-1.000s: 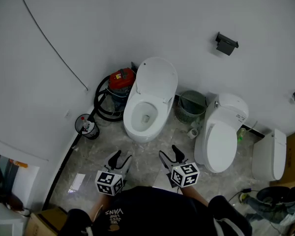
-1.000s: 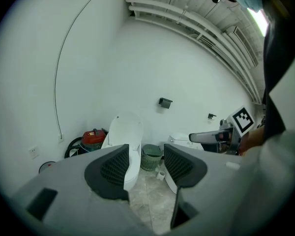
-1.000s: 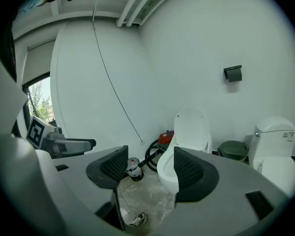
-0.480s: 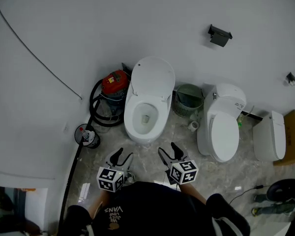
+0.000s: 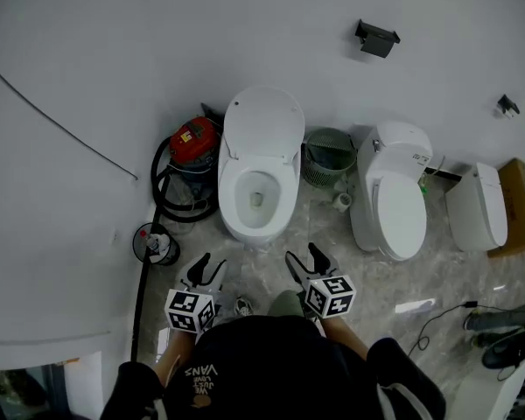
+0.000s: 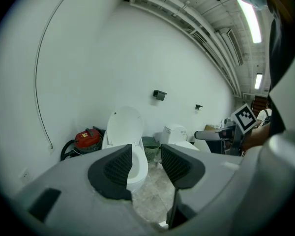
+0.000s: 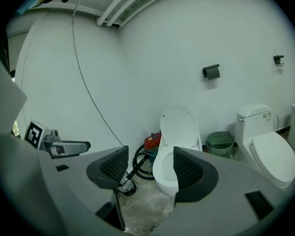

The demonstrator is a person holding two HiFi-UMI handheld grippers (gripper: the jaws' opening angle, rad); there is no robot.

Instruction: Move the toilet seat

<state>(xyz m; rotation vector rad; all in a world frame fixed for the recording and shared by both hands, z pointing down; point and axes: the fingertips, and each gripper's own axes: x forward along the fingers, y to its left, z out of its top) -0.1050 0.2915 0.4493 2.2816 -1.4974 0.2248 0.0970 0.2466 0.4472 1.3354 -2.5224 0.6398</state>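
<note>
Two hand-held grippers before an open toilet [image 5: 255, 201].
Left of the toilet: red vacuum [image 5: 192, 138]. In front, leftward: left gripper [image 5: 208, 268], jaws just closing further yet apart, nothing between them. At its back: toilet seat [image 5: 262, 125], upright against the wall. In front, rightward: right gripper [image 5: 306, 259], released, empty. Right of it: green basket [image 5: 325, 157], closed toilet [image 5: 395, 208].
</note>
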